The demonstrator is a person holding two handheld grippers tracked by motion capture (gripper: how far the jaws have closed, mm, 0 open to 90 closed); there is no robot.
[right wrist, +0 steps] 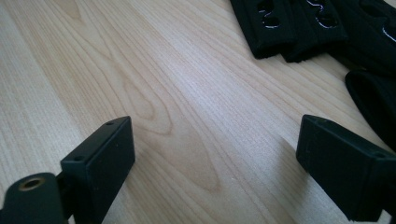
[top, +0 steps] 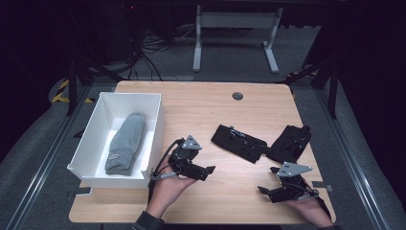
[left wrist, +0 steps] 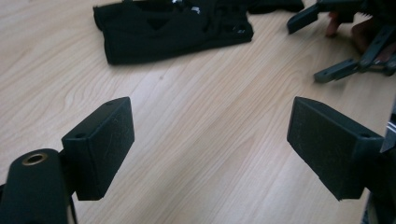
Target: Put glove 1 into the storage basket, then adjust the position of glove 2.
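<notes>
Black garment is lying ahead of the left gripper, both jaws gaping wide, holding nothing; next move: reaching forward, closing on fabric.

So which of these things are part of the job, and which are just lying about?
In the job: left gripper, right gripper, two black cloth items, white box, grey sock.
Lying about: floor cables, far table legs.
</notes>
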